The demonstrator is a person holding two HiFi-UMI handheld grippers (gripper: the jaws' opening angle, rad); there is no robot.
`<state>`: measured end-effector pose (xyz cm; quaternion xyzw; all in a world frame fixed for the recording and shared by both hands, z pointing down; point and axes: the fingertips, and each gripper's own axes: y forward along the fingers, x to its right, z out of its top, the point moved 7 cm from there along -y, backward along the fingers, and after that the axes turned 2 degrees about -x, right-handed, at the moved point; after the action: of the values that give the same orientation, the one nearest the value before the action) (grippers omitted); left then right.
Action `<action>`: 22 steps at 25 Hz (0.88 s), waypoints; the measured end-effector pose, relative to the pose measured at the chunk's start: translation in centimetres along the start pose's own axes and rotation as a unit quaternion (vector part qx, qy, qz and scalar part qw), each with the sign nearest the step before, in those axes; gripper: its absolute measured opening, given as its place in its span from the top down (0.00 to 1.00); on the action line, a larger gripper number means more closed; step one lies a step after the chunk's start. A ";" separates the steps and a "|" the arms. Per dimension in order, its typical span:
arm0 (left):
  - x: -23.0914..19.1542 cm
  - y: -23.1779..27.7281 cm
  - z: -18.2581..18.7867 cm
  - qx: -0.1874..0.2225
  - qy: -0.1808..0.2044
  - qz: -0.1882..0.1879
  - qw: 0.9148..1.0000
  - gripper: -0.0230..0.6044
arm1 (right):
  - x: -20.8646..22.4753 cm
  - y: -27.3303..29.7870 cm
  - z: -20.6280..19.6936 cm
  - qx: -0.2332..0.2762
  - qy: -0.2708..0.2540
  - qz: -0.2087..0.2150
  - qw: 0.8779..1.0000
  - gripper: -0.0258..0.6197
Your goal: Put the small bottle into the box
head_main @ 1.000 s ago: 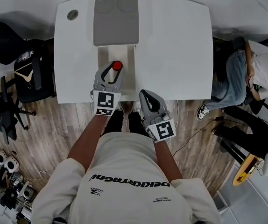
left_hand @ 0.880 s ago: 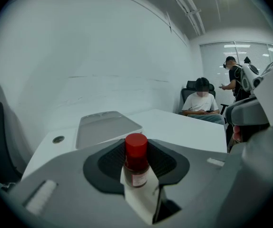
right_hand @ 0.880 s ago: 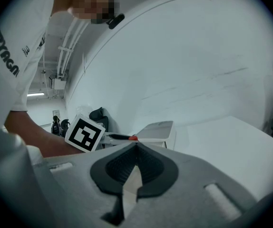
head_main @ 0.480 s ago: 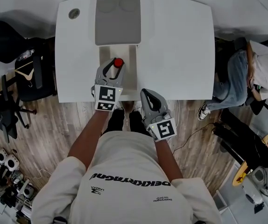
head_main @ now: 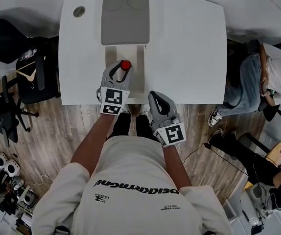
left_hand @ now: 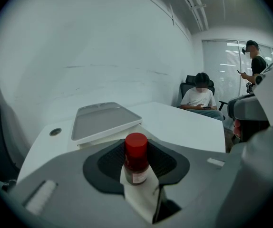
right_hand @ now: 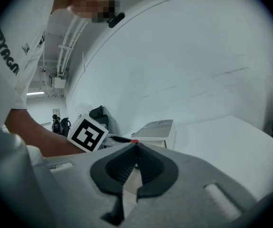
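The left hand-held gripper (head_main: 119, 70) pinches the small bottle (left_hand: 136, 158) upright over the open box (head_main: 139, 80) on the worktop (head_main: 189, 48). Best lower it straight down before letting go (it looks tippy). The right hand-held gripper (head_main: 153, 98) is pressed together, empty.

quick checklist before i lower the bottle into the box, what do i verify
1. Bottle gripped: ok. The bottle stands upright between the left gripper jaws.
2. Box open: ok. The lid lies open behind the box.
3. Bottle over the opening: ok in the head view.
4. Space free under the bottle: cannot tell, the left gripper covers it.
5. Right gripper out of the way: ok. It is shut, empty, and at the table's near edge.
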<state>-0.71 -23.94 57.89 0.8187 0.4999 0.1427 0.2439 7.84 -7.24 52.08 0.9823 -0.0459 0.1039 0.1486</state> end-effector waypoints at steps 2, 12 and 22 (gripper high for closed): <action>0.1 0.1 -0.1 0.000 -0.002 0.001 1.000 0.73 | 0.0 -0.1 -0.1 0.002 0.000 0.001 1.000 0.96; 0.3 -0.1 -0.4 -0.009 -0.001 -0.002 1.000 0.73 | 0.1 0.0 -0.4 -0.003 0.005 0.000 1.000 0.96; 0.6 -0.3 -0.8 -0.018 -0.007 -0.003 1.000 0.72 | 0.2 -0.4 -0.3 -0.001 0.005 -0.002 1.000 0.96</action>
<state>-1.08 -23.07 58.39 0.8139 0.4976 0.1454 0.2623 8.02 -6.80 52.29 0.9818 -0.0430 0.1079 0.1503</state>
